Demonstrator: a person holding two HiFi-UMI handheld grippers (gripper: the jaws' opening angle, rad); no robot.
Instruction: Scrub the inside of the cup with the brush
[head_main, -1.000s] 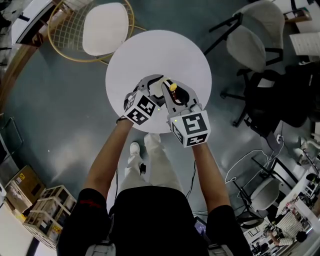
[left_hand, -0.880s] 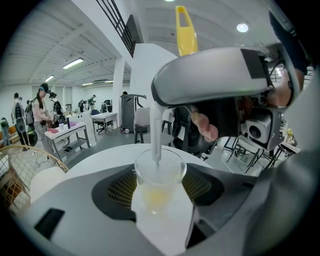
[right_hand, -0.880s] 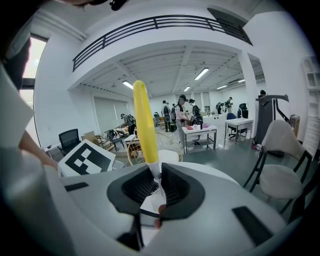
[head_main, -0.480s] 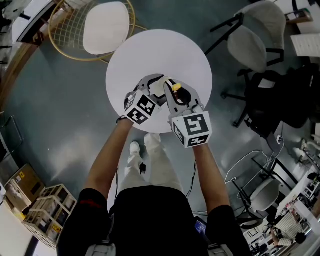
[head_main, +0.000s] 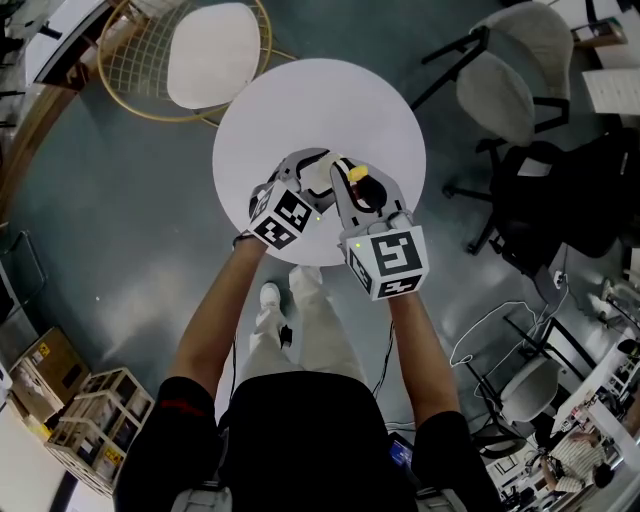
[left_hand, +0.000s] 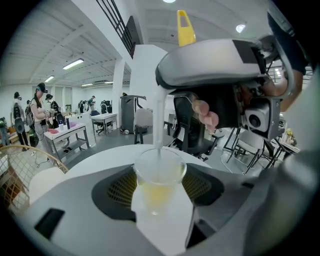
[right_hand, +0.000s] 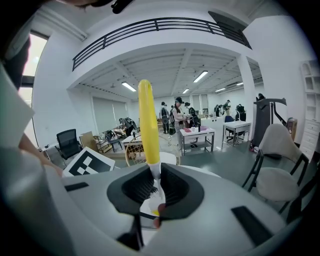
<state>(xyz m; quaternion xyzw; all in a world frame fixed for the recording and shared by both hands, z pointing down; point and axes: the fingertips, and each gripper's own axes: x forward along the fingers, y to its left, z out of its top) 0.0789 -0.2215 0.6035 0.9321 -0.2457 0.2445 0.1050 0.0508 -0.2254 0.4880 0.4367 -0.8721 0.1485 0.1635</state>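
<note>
Round white table (head_main: 300, 100): unchanged, both grippers over its near part

Left gripper (head_main: 312, 172): same spot as second ago, jaws clamped on clear cup (left_hand: 159, 182), which stands upright between pads

Right gripper (head_main: 352, 188): marker cube sits slightly nearer person and further right than before; jaws pinched on brush (right_hand: 148, 125) at white stem just under yellow handle

Brush: stem runs down into cup; yellow tip now further right in head view

Cup: lower part looks yellowish
</note>
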